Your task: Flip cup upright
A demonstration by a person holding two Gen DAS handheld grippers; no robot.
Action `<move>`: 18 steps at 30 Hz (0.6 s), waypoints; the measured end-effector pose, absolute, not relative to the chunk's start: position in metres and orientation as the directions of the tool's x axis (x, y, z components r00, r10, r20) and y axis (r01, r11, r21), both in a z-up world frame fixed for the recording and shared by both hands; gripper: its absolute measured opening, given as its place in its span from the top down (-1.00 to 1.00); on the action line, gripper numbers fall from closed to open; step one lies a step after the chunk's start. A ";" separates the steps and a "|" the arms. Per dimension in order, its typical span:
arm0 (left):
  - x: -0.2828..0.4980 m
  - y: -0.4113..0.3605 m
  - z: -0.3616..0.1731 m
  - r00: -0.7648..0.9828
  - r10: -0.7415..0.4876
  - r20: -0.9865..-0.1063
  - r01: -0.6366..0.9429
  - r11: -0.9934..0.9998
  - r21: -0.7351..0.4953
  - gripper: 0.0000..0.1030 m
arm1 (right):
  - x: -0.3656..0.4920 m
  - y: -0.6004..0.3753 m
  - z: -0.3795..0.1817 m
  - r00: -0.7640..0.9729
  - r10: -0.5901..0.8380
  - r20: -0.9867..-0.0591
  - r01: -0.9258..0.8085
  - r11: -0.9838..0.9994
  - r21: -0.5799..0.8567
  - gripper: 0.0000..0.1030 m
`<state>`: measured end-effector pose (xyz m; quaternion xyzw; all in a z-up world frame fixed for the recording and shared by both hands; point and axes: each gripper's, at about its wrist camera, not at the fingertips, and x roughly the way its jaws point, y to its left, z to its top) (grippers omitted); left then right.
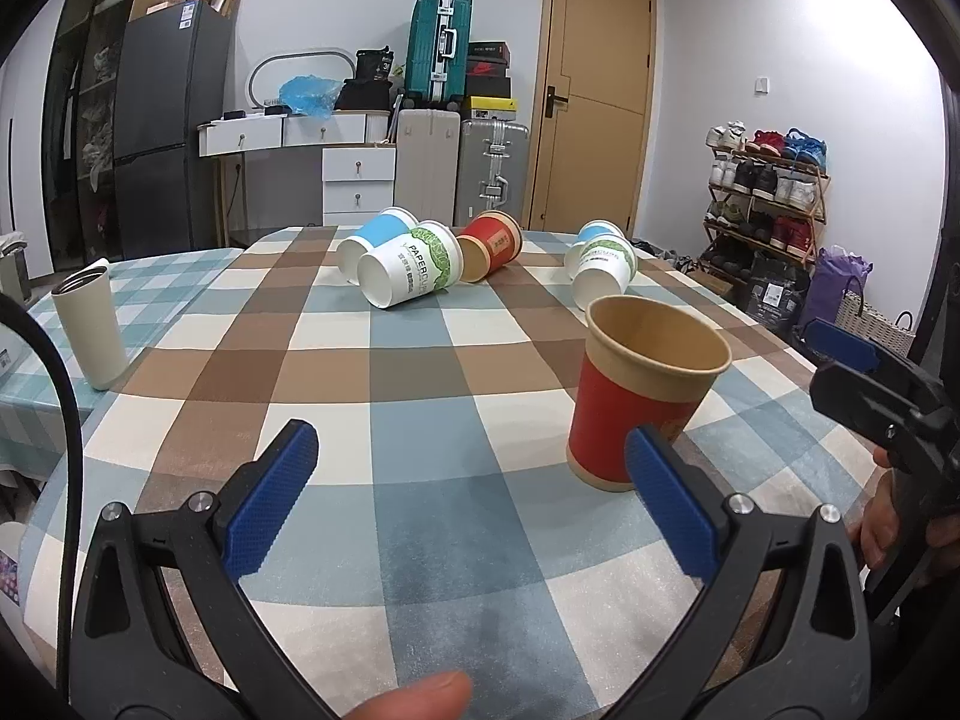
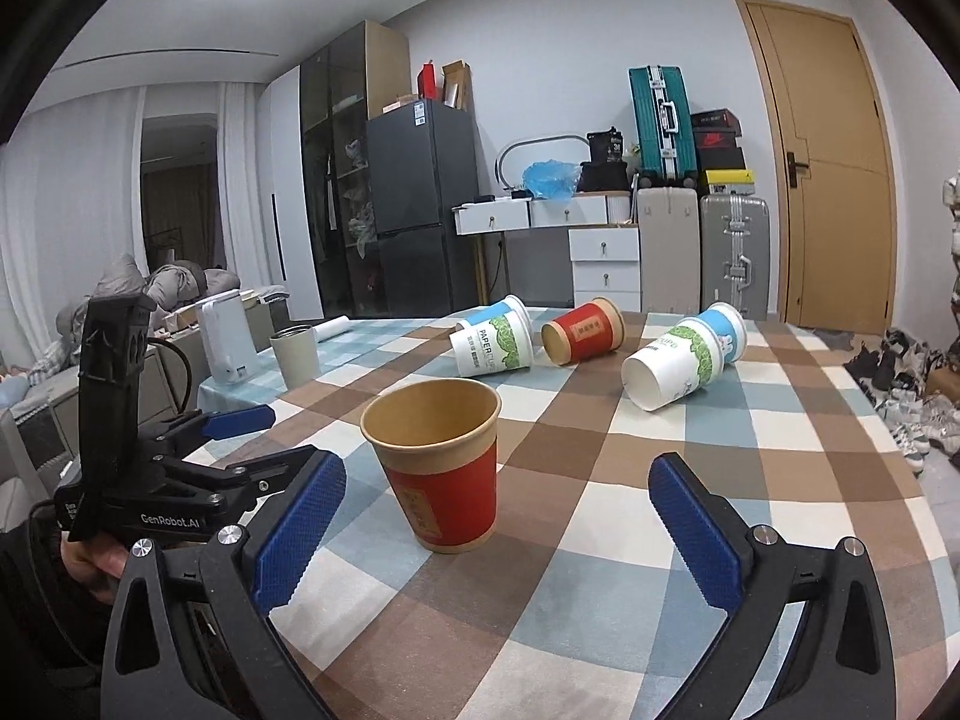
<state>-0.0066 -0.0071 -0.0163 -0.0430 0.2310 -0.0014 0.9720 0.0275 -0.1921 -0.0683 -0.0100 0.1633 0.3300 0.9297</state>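
A red and tan paper cup (image 1: 645, 396) stands upright on the checked tablecloth; it also shows in the right wrist view (image 2: 441, 468). My left gripper (image 1: 474, 480) is open and empty, its right finger just in front of the cup's base. My right gripper (image 2: 498, 516) is open and empty, the cup standing just beyond its jaws, left of centre. Farther back, several cups lie on their sides: a white and green cup (image 1: 414, 270), a red cup (image 1: 489, 246) and another white cup (image 1: 603, 273).
A grey tumbler (image 1: 90, 330) stands upright at the table's left edge. The right gripper (image 1: 870, 372) shows at the right of the left wrist view, the left gripper (image 2: 198, 450) at the left of the right wrist view. Suitcases, drawers and a shoe rack stand beyond the table.
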 end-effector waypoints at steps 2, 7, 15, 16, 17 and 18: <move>-0.007 -0.007 -0.017 0.894 -0.027 -0.447 -0.011 0.997 -0.082 -0.99 | 0.025 -0.191 -0.069 0.732 0.608 -0.306 -0.619 0.782 0.073 -1.00; -0.009 -0.007 -0.017 0.898 -0.027 -0.439 -0.011 0.996 -0.083 -0.99 | 0.022 -0.188 -0.070 0.729 0.610 -0.309 -0.628 0.777 0.053 -1.00; -0.009 -0.006 -0.017 0.897 -0.026 -0.440 -0.014 0.996 -0.087 -0.99 | 0.022 -0.190 -0.071 0.722 0.619 -0.311 -0.631 0.772 0.071 -1.00; -0.009 -0.006 -0.018 0.898 -0.027 -0.440 -0.013 0.996 -0.089 -0.99 | 0.022 -0.190 -0.071 0.720 0.620 -0.312 -0.633 0.771 0.073 -1.00; -0.009 -0.006 -0.018 0.898 -0.025 -0.440 -0.015 0.996 -0.087 -0.99 | 0.022 -0.190 -0.071 0.719 0.620 -0.313 -0.633 0.771 0.074 -1.00; -0.009 -0.006 -0.018 0.898 -0.025 -0.440 -0.014 0.996 -0.085 -0.99 | 0.023 -0.190 -0.071 0.717 0.621 -0.315 -0.634 0.770 0.074 -1.00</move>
